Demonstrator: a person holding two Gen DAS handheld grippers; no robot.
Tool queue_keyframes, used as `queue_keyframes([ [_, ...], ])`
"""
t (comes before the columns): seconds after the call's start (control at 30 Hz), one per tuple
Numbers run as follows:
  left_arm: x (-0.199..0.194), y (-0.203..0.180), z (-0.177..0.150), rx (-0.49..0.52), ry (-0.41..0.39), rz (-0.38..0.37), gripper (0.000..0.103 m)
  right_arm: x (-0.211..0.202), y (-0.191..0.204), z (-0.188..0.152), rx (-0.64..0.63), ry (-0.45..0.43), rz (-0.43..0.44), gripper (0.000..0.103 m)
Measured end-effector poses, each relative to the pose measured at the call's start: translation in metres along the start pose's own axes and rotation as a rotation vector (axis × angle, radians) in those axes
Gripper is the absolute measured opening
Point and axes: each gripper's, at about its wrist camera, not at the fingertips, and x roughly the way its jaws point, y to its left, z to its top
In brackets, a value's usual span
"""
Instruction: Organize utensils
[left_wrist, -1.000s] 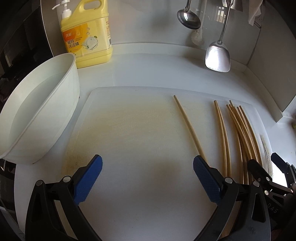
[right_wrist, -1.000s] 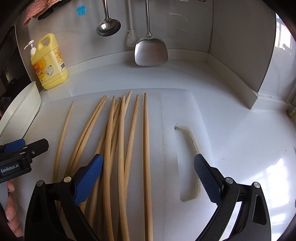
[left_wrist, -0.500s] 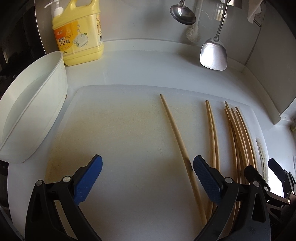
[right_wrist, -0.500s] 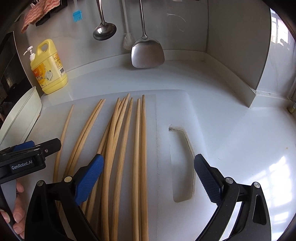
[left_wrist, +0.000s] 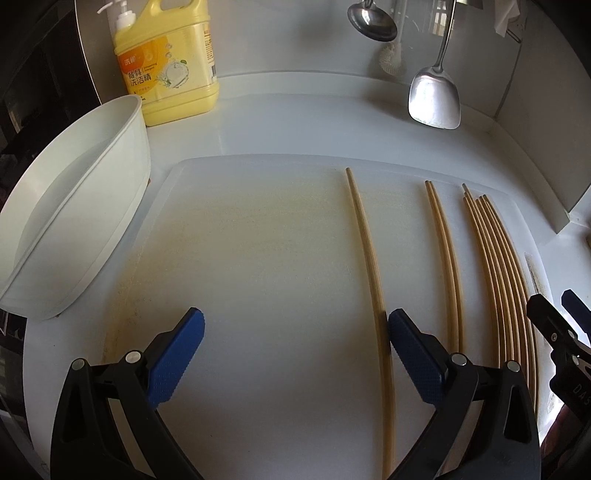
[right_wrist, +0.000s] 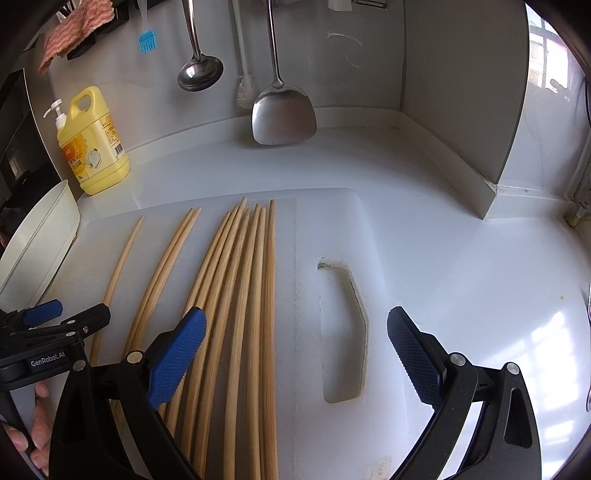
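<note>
Several wooden chopsticks lie lengthwise on a white cutting board (left_wrist: 258, 258). A single chopstick (left_wrist: 369, 251) lies apart on the left, a pair (left_wrist: 447, 254) beside it, and a bundle (left_wrist: 498, 266) at the right. In the right wrist view they are the single chopstick (right_wrist: 118, 266), the pair (right_wrist: 162, 266) and the bundle (right_wrist: 240, 295). My left gripper (left_wrist: 295, 354) is open and empty, its right finger beside the single chopstick. My right gripper (right_wrist: 295, 354) is open and empty, its left finger over the bundle.
A white tub (left_wrist: 70, 221) stands left of the board. A yellow detergent bottle (left_wrist: 166, 62) stands at the back wall. A ladle (right_wrist: 199, 74) and a metal spatula (right_wrist: 282, 114) hang on the wall. The board has a handle cutout (right_wrist: 341, 332). A wall corner (right_wrist: 491, 192) juts out right.
The left gripper has shifted right, so the single chopstick now lies by its right finger. The right gripper has drawn back and up a little; the bundle of chopsticks looks more neatly aligned.
</note>
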Motion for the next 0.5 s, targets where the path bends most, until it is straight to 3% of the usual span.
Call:
queue_keyframes([
  [0.37, 0.0, 0.012, 0.001, -0.015, 0.0, 0.009, 0.098, 0.004, -0.017, -0.002, -0.011, 0.009, -0.153, 0.094],
  [0.5, 0.0, 0.013, 0.0, -0.018, -0.002, 0.011, 0.098, 0.005, -0.014, -0.001, -0.034, 0.011, -0.157, 0.094],
])
